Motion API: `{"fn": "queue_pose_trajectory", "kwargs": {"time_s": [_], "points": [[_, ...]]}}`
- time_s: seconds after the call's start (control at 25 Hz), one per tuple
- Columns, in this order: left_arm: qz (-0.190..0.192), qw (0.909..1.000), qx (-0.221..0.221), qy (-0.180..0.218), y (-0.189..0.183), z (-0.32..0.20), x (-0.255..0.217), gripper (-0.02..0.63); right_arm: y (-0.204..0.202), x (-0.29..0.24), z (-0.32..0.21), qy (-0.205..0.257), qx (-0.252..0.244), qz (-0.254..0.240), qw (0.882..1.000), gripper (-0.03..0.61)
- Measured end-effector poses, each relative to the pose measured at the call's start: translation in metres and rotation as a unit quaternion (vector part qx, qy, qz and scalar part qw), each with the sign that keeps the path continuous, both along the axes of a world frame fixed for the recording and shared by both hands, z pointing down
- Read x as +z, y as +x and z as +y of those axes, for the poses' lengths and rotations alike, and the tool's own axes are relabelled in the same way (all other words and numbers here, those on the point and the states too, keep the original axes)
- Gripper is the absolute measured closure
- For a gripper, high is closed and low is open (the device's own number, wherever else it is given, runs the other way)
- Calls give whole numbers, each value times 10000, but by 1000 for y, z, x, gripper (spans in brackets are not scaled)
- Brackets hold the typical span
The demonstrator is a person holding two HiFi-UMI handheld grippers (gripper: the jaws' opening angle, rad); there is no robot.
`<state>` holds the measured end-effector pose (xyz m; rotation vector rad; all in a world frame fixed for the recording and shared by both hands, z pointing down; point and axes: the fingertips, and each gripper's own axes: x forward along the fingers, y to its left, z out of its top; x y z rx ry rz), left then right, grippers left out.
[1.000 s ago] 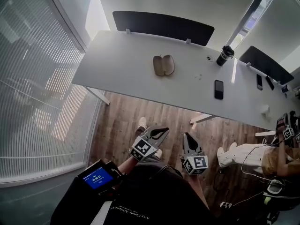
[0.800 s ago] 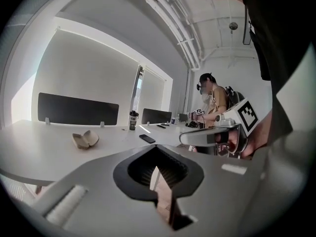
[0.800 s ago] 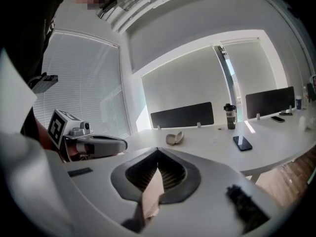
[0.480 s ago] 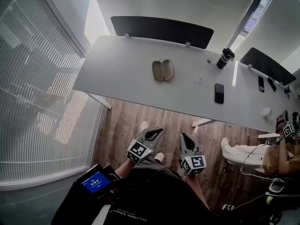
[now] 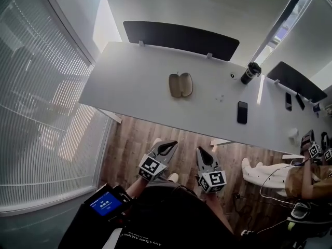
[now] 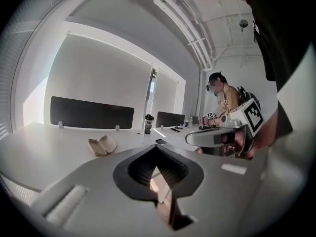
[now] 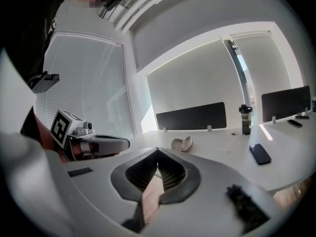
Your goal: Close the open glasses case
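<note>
Nudged a touch nearer the worktop (image 5: 129,82) than a second ago: left tongs (image 5: 170,144) and right tongs (image 5: 200,152), both pressed together, pinching nothing, above wooden floor (image 5: 155,128). Well beyond, mid-worktop: glasses case (image 5: 180,85), apparently lying open, halves side by side. Farther right, phone (image 5: 242,112) and bottle (image 5: 250,72).

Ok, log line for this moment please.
glasses case: open, on table, untouched | left claw: shut, empty | right claw: shut, empty

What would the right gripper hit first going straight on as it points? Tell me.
Most likely the white table, near its front edge, short of the open glasses case; the right gripper holds nothing. Depth is unclear.
</note>
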<state>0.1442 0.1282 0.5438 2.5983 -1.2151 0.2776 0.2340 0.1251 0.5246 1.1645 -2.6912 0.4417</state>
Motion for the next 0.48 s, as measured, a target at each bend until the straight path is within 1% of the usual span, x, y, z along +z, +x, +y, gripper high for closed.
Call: {"fn": "queue_pose_trajectory", "kwargs": {"time_s": [0.16,0.28,0.48], "points": [[111,9999,-69,-64,-13,-23,-5,606,-11,-3,-23,11,-68,141,9999,572],[59,9999,-135,-31,-28,-37,4,606,-22,0,-34,45,-152,264,9995,572],[112,9996,-182,-159,-47,-67,5,606,-35,0,-62,-17,-114,338,9994,572]]}}
